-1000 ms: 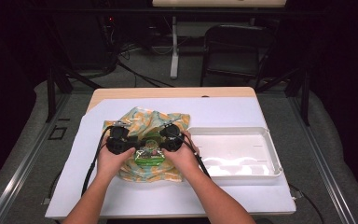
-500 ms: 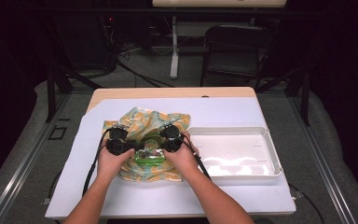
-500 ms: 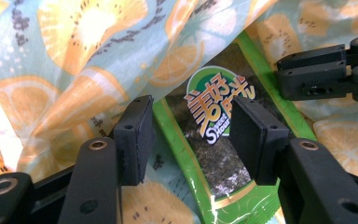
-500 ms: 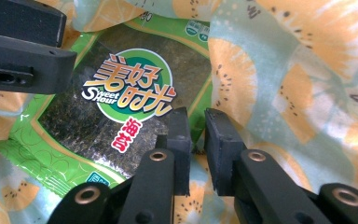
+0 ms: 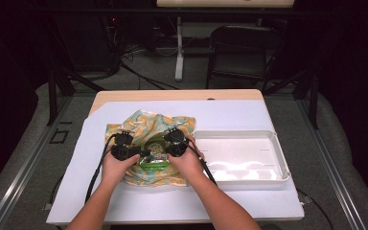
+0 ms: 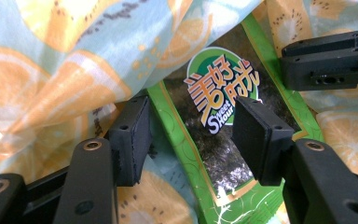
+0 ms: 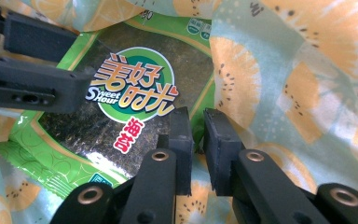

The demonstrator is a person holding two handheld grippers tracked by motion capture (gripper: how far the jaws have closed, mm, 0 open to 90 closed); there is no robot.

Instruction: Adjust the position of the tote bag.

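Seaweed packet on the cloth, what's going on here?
A person works a tool in each hand over a green seaweed snack packet lying on an orange-print cloth. The left tool has just been opening; its jaws stand wide astride the packet's edge without pressing it. The right tool has just been closing, nearly shut at the packet's edge where cloth meets it. A white tray sits beside them.

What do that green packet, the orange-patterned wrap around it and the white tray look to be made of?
The green packet looks like glossy plastic film: it glints and crinkles, with a crimped end. The wrap seems a soft printed woven cloth, matte, lying in folds. The white tray looks like thin moulded plastic or foam, smooth with a slight sheen; which one is unclear.
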